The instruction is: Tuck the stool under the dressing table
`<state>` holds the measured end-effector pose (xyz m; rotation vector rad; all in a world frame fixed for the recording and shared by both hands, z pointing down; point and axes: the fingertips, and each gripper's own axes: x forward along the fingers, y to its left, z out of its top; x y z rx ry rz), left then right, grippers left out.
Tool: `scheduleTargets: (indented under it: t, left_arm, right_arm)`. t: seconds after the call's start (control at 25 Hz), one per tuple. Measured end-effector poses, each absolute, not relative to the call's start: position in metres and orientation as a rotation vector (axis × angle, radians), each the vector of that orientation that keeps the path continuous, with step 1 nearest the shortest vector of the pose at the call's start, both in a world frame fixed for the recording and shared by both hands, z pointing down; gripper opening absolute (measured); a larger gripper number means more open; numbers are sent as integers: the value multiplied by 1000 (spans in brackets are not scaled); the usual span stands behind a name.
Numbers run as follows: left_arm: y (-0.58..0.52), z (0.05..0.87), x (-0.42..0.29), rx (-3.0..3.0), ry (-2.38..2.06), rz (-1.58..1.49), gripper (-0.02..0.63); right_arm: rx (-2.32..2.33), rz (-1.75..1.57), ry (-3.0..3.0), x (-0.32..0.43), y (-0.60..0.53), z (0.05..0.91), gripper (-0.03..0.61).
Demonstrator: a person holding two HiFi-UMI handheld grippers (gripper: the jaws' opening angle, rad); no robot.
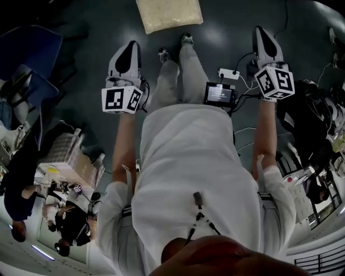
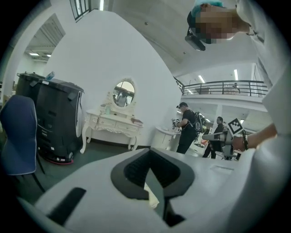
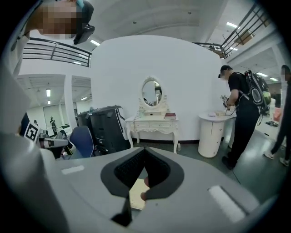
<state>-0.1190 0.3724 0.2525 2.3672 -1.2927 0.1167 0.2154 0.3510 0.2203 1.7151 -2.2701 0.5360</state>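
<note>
The stool (image 1: 168, 14), with a cream cushion, stands on the dark floor just ahead of my feet, at the top of the head view. The white dressing table (image 3: 152, 123) with its oval mirror stands against the far wall, several steps away; it also shows in the left gripper view (image 2: 113, 124). My left gripper (image 1: 129, 54) and right gripper (image 1: 264, 36) are held out at waist height, one on each side of my legs, both pointing toward the stool. Both are shut with nothing in them. A cream patch (image 3: 136, 193) shows through the gap under the right jaws.
A tall black wheeled case (image 2: 59, 120) and a blue chair (image 2: 18, 134) stand left of the dressing table. A round white cabinet (image 3: 213, 132) stands to its right, with a person in black (image 3: 243, 113) at it. Cables and a power strip (image 1: 228, 74) lie on the floor.
</note>
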Motion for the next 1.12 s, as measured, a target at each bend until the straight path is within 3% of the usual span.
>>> scheduleTargets:
  t: [0.4, 0.68, 1.12]
  left_arm:
    - [304, 382, -115, 2203, -1304, 232, 6]
    - [251, 478, -127, 2121, -1293, 319, 8]
    - [246, 668, -129, 1877, -1266, 425, 144]
  right_arm:
    - [1718, 760, -2212, 259, 241, 352, 9]
    - [1526, 873, -2246, 225, 188, 454, 8]
    - [1276, 1032, -2073, 176, 213, 664, 9]
